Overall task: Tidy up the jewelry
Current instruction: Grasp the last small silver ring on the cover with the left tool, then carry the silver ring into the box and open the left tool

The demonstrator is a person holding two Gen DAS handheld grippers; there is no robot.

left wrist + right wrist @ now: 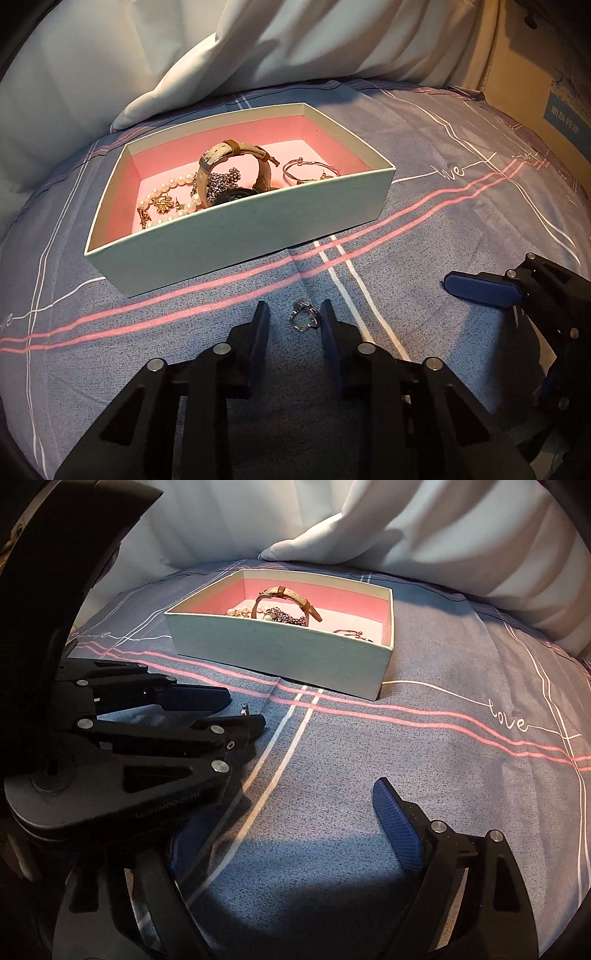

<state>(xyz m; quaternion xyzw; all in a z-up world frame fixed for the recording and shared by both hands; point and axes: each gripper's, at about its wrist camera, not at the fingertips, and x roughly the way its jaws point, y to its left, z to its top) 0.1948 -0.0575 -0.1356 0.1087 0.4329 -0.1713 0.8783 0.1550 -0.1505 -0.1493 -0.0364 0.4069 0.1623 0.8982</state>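
Note:
A small silver ring (304,317) lies on the blue bedsheet (443,221), between the fingers of my left gripper (294,317). It sits close against the right-hand finger, with a gap to the other, so the jaws stand open around it. Just beyond is a pale green box with a pink lining (236,236), holding a beige-strapped watch (236,162), a pearl bracelet (177,184), a thin bangle (310,170) and gold earrings (162,205). In the right wrist view the left gripper (245,709) is at the left with the ring (244,710). My right gripper (288,834) is wide open and empty over bare sheet.
A white pillow or duvet (258,55) lies behind the box (277,653). A cardboard carton (535,92) stands at the far right, off the bed. The right gripper's blue fingertip (476,288) hovers just to the right of my left gripper.

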